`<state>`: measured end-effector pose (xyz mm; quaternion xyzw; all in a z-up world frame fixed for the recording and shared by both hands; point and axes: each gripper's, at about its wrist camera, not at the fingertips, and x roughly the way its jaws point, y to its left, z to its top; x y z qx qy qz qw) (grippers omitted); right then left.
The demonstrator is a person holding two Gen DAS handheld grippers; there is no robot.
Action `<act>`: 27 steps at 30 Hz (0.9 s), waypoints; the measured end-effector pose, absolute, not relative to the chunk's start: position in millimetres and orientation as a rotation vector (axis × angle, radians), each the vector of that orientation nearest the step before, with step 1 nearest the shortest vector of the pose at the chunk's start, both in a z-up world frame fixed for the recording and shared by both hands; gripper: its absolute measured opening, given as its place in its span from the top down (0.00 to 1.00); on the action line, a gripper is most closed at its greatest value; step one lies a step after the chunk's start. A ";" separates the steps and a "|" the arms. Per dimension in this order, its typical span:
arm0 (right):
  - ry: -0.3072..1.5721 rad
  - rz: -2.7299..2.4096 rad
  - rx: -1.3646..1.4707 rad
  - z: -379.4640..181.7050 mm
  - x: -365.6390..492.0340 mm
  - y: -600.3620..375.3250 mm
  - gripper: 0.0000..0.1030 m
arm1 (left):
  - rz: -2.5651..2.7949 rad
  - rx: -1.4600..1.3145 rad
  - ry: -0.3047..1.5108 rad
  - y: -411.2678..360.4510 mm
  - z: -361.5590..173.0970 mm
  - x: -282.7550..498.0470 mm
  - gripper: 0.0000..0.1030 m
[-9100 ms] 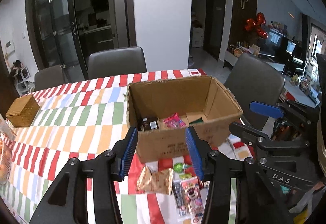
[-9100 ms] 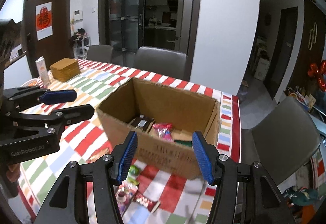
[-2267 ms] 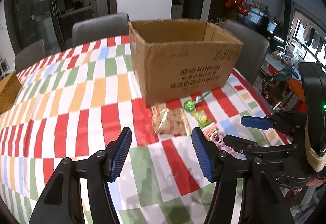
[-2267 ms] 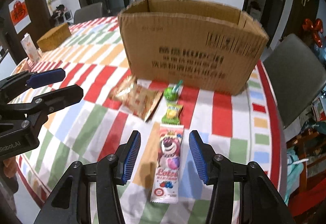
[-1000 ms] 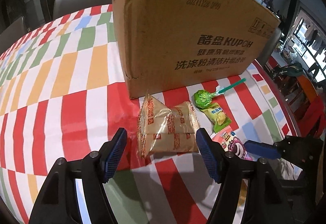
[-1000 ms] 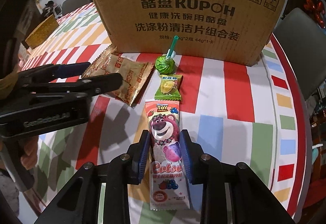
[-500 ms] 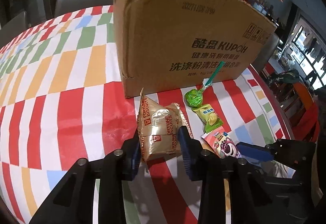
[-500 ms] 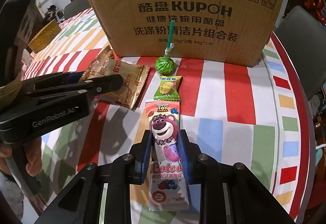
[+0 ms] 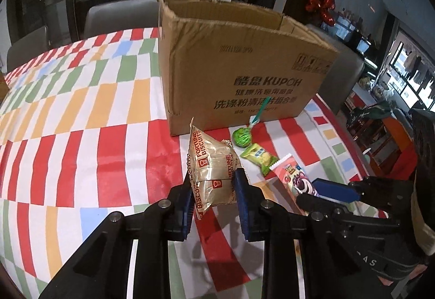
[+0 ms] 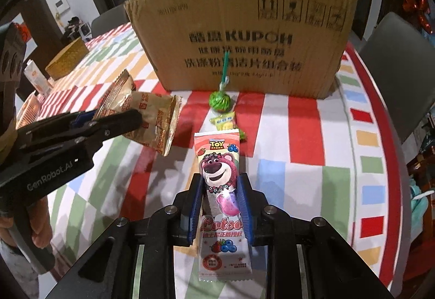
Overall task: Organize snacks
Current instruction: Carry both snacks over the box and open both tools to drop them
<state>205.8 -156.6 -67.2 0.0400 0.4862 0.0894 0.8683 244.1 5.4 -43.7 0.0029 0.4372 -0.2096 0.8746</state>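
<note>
Left gripper (image 9: pixel 213 197): blue pads pinch the gold foil biscuit packet (image 9: pixel 210 176) from both sides; its jaws have just been closing onto it, and the packet sits tilted, clear of the table w/ its shadow underneath. Right gripper (image 10: pixel 220 199): jaws nearly together, clamped on the long pink bear-print snack pouch (image 10: pixel 219 182), which runs lengthwise btwn the pads, its far end sticking out ahead and its near end trailing back under the gripper.

Just ahead of the right gripper, on the striped red, green, orange and white tablecloth (image 10: pixel 304 136) over the table: a small green-yellow candy wrapper (image 10: pixel 224 121), then a green foil lollipop w/ teal stick (image 10: pixel 220 100), the stick leaning toward the box.

Beyond both grippers stands the open brown cardboard box (image 9: pixel 244 73), printed side facing them, touching the table. Grey chairs (image 9: pixel 119 15) behind it.
</note>
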 end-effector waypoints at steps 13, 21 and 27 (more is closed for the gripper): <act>0.873 0.190 0.065 -9.5 200.4 -165.5 0.74 | -0.434 -0.025 0.789 2.8 6.4 228.8 0.73; 0.784 0.193 0.050 23.3 211.0 -169.9 0.74 | -0.432 -0.037 0.707 -1.6 43.0 232.3 0.73; 0.724 0.203 0.030 50.0 224.9 -171.5 0.74 | -0.425 -0.038 0.649 -5.0 68.8 240.1 0.73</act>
